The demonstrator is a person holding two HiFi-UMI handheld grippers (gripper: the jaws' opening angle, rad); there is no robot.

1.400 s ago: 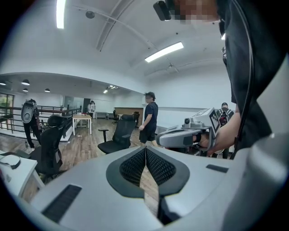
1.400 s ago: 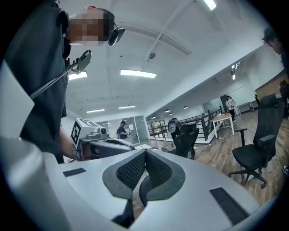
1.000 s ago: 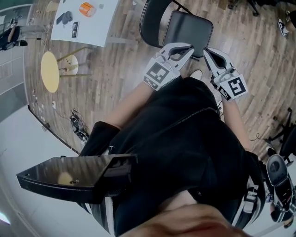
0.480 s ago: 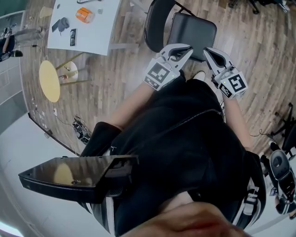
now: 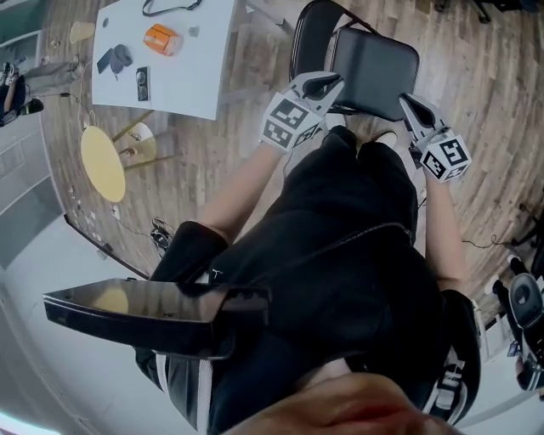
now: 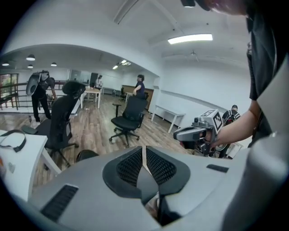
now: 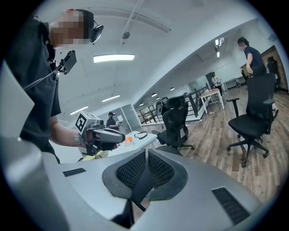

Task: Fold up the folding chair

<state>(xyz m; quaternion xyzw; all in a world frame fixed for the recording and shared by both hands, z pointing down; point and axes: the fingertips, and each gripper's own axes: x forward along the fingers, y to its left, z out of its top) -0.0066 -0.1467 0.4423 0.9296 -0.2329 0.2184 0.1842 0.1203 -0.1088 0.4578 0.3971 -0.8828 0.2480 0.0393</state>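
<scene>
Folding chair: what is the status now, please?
Left hand-held gripper and right hand-held gripper shut on seat edges. Folding chair not yet folded. White table stands apart.

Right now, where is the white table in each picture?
Head view: the white table is at the top left.
Left gripper view: it is cut off at the far left edge.
Right gripper view: it is small, near the middle.
Shared landmark: the black cable lying on it shows in all three.

1. Bright, even indoor light came from ceiling strips (image 6: 189, 39).
2. Shadows were soft, with no harsh glare.
3. Fisheye distortion bent all edges; the gripper views' corners went black.
4. The head view's nearest foreground was blurred.
</scene>
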